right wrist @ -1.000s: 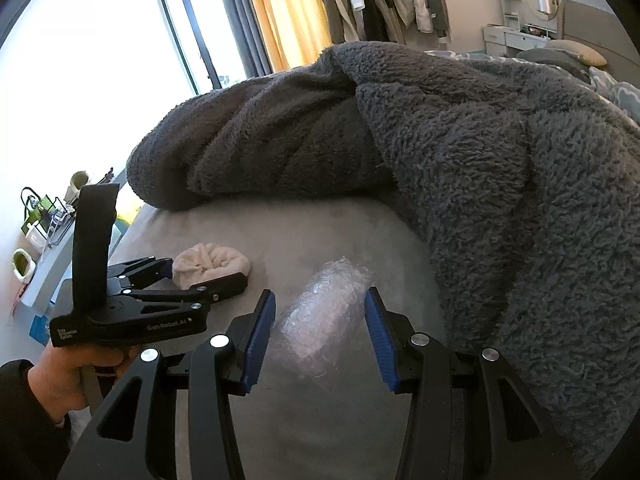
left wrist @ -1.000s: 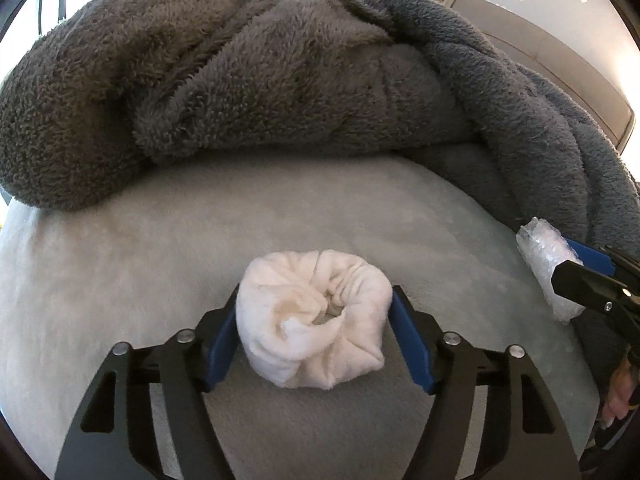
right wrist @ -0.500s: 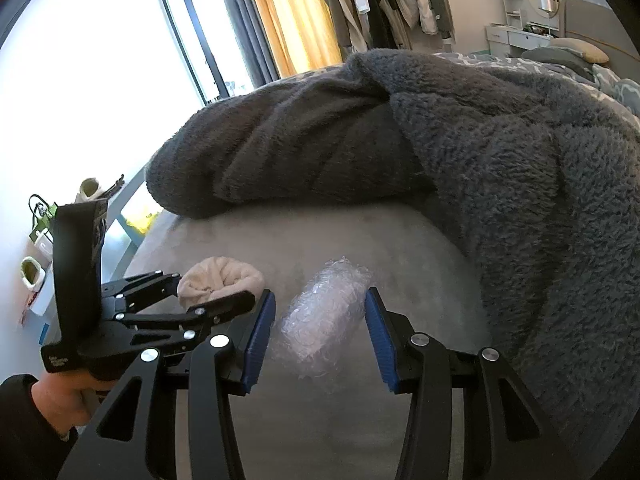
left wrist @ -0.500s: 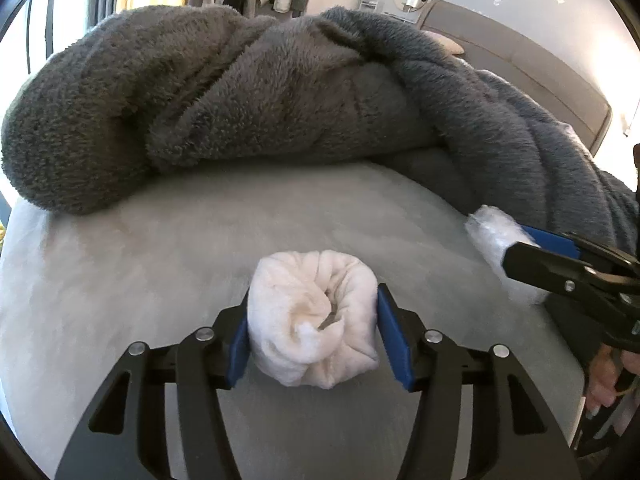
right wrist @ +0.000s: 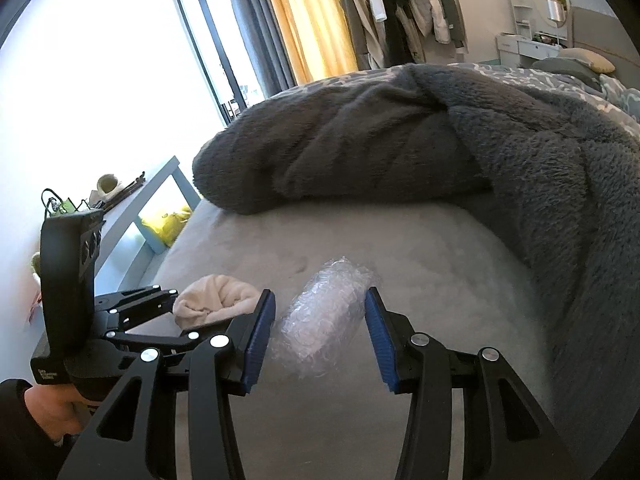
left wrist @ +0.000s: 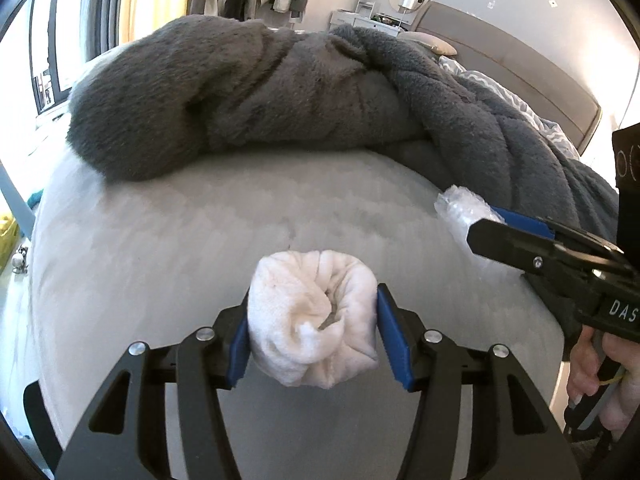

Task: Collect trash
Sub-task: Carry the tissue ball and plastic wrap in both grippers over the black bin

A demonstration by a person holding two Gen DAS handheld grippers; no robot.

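A white rolled-up cloth wad (left wrist: 316, 320) sits squeezed between the blue pads of my left gripper (left wrist: 313, 300), which is shut on it and holds it above the light grey bed sheet (left wrist: 180, 248). In the right wrist view the same wad (right wrist: 216, 300) shows at the left, in that gripper's black fingers. A crumpled piece of clear bubble wrap (right wrist: 324, 316) is held between the pads of my right gripper (right wrist: 320, 308), off the sheet. The left wrist view shows the bubble wrap (left wrist: 456, 208) sticking out past the right gripper (left wrist: 480, 224) at the right edge.
A thick dark grey fluffy blanket (left wrist: 280, 92) is heaped across the bed behind both grippers and runs down the right side (right wrist: 560, 200). A pale blue shelf (right wrist: 160, 184) with small items stands by the bright window at the left. Clothes hang (right wrist: 400, 8) at the back.
The left jaws closed onto the white wad. Both grippers then rose and drew back from the blanket, each carrying its item; more of the room shows behind.
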